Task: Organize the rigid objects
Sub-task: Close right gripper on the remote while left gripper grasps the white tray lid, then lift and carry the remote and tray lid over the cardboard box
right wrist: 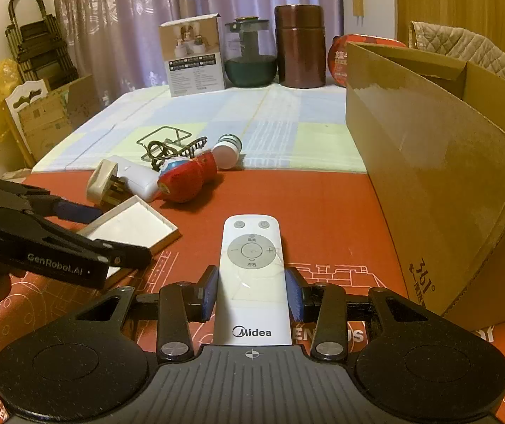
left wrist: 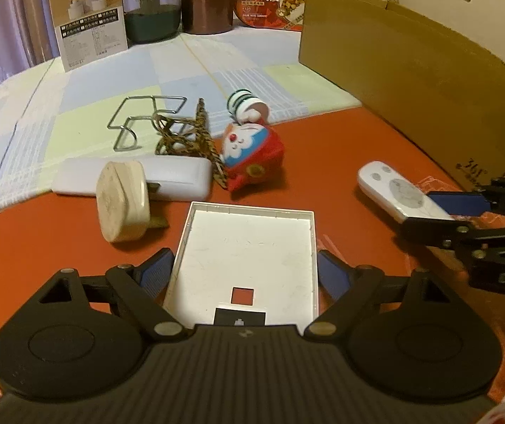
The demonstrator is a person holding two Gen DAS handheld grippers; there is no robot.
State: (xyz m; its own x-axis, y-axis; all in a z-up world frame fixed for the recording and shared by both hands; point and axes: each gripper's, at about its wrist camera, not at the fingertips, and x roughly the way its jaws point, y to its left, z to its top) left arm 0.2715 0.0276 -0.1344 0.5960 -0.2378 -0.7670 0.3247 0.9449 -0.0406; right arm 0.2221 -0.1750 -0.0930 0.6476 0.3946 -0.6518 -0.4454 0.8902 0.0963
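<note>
Evidently the right tool (right wrist: 252, 296) pinched the remote (right wrist: 252, 265), stiff and slick, at its near end; the left tool (left wrist: 245, 275) straddled the tray (left wrist: 196, 233), pads apparently touching.

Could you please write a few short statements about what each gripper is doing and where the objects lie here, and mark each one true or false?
1. The right gripper is shut on the white Midea remote control. True.
2. The shallow white rectangular tray lies between the fingers of the left gripper. True.
3. The red and blue plush toy sits inside the large brown cardboard box. False: it lies on the table, outside the box.
4. The white tray holds the round wooden block. False: the tray is empty and the block lies beside it.
</note>
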